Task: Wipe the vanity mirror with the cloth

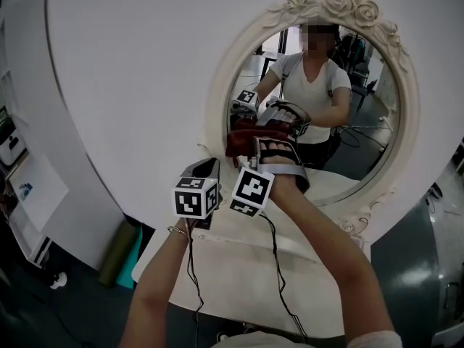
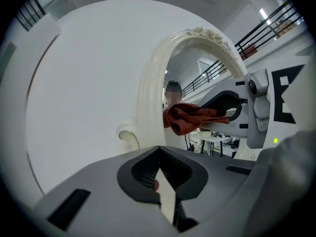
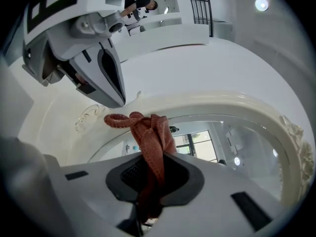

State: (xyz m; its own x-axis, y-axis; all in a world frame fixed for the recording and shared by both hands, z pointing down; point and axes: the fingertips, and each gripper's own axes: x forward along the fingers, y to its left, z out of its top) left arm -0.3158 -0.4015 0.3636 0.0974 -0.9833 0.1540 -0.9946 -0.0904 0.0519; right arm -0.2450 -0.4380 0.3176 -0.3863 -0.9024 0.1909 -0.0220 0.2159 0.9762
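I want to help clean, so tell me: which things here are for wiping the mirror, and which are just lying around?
For the job:
- dark red cloth
- oval vanity mirror in its cream carved frame
- right hand-held gripper, shut on the cloth

Just lying about:
- dark green roll on the floor
- white shelf unit at the left

The vanity mirror [image 1: 355,151] fills the upper right of the head view, standing on the surface [image 1: 239,267] at lower centre. At mid-frame the right gripper [image 1: 254,149] holds the cloth [image 1: 239,140] in its jaws at the mirror's lower left edge. The left gripper [image 1: 206,169] sits just below and left of it.
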